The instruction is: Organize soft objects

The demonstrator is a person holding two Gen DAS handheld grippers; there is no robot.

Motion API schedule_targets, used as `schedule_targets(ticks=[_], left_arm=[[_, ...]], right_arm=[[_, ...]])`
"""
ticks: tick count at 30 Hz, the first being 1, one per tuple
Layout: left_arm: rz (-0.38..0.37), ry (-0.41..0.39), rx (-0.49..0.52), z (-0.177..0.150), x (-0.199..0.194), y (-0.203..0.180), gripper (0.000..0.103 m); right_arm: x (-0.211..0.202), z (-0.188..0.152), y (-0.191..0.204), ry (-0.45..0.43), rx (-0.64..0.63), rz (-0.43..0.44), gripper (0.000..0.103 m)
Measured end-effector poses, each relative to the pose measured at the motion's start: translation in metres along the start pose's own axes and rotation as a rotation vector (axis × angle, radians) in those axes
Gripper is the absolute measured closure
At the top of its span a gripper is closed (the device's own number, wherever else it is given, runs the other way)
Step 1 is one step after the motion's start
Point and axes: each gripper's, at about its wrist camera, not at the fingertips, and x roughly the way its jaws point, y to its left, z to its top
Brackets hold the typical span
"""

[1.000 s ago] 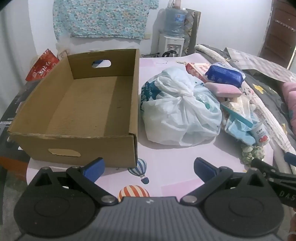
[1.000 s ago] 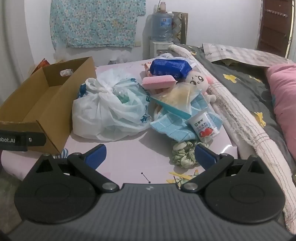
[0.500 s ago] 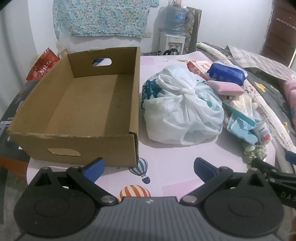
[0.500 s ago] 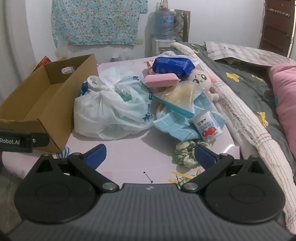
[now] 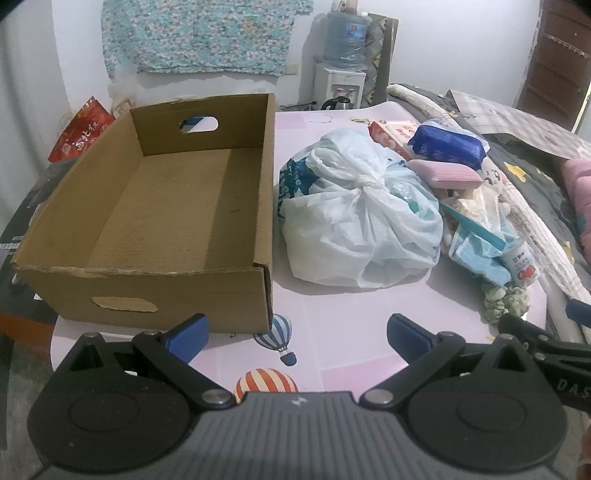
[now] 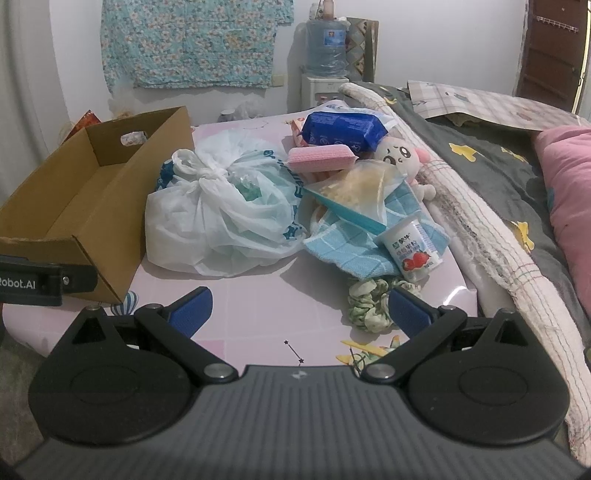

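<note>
My left tongs (image 5: 297, 334) gape wide, empty, over the desk's (image 5: 343, 321) near edge. Cardboard box (image 5: 162, 229) sits toward the left edge; knotted plastic bag (image 5: 360, 218) just beside it.

A water dispenser (image 5: 340, 86) stands beneath floral cloth (image 5: 207, 33).

"Robot.AI" on left tool (image 6: 48, 282).

brown cardboard box (image 5: 155, 206), white plastic bag (image 5: 354, 221), blue-checked cloth (image 6: 354, 251), pink sponge (image 6: 321, 157)
</note>
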Motion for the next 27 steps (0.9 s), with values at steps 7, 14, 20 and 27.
schedule_targets(ticks=[7,14,20,27], left_arm=[[-0.006,0.000,0.005,0.0004,-0.0005,-0.0016,0.000],[-0.006,0.001,0.006,0.0003,-0.0005,-0.0019,0.000],[-0.012,0.001,0.010,0.0008,0.0001,-0.0034,0.000],[-0.026,0.003,0.022,0.0018,0.0021,-0.0034,0.000]], right_arm=[[-0.0005,0.0006,-0.0012,0.001,0.002,-0.002,0.001],[-0.0005,0.0011,-0.0016,0.003,0.002,-0.003,0.001],[-0.0008,0.0021,-0.0028,0.004,0.003,-0.011,0.001],[0.0017,0.0036,-0.0013,0.008,0.002,-0.026,0.001]])
